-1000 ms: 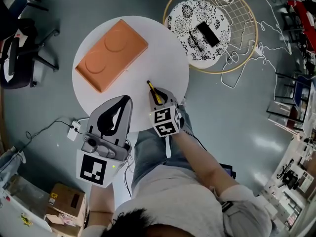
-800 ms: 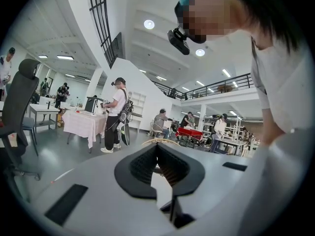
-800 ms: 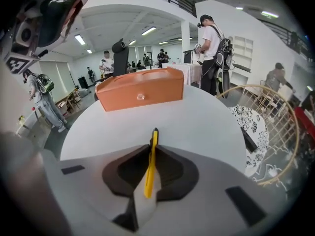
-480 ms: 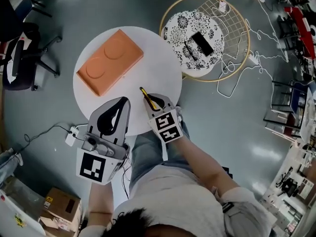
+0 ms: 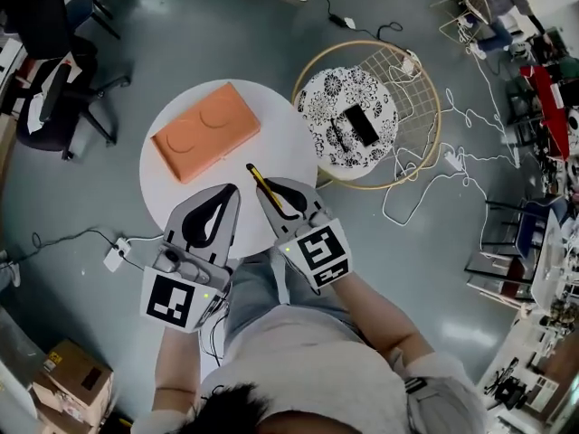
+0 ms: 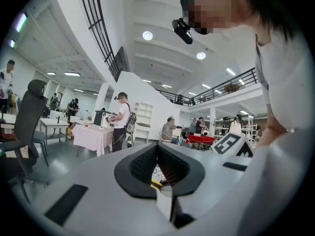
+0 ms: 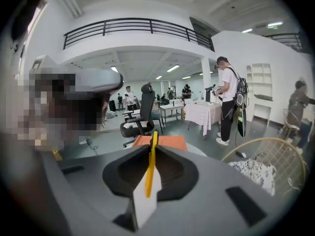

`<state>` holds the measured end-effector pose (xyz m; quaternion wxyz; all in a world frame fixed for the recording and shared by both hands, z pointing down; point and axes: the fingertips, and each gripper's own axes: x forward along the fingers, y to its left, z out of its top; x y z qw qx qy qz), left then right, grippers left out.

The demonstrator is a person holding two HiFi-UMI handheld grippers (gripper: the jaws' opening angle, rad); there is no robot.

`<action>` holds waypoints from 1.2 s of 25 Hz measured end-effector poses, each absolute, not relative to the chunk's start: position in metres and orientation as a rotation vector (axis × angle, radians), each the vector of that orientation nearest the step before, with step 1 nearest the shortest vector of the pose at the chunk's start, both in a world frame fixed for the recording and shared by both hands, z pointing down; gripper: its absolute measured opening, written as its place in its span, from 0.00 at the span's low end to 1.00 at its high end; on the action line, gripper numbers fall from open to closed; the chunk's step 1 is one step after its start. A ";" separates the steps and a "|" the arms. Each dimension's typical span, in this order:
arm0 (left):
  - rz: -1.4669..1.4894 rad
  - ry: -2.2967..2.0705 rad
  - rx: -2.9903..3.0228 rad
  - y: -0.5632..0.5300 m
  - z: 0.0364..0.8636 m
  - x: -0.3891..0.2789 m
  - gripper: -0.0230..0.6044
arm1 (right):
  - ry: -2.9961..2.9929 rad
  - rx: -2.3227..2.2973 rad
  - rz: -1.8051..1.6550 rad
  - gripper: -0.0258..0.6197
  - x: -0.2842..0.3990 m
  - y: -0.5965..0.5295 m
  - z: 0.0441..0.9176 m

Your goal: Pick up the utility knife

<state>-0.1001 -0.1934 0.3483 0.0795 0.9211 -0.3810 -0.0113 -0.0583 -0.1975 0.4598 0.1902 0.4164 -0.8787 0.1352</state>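
The right gripper view shows the yellow utility knife (image 7: 151,168) clamped edge-on in the closed fingers of the right gripper (image 7: 153,149). Only the head view shows it jutting over the white worktop (image 5: 280,138). The left gripper (image 6: 158,147) has its fingers together, empty.

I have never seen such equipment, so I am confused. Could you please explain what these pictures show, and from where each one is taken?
There is no robot here: a person holds a two-jaw tool in each hand. The top-down picture comes from a camera on the person's head. The other two come from cameras riding on each tool, looking along its jaws. Below is a round white table with an orange tray on it. The right gripper is closed on a yellow utility knife. The left gripper is closed and empty.
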 end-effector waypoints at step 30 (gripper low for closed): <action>-0.060 -1.639 2.658 -0.105 0.290 -0.028 0.05 | -3.047 0.714 0.037 0.11 0.000 -0.115 0.285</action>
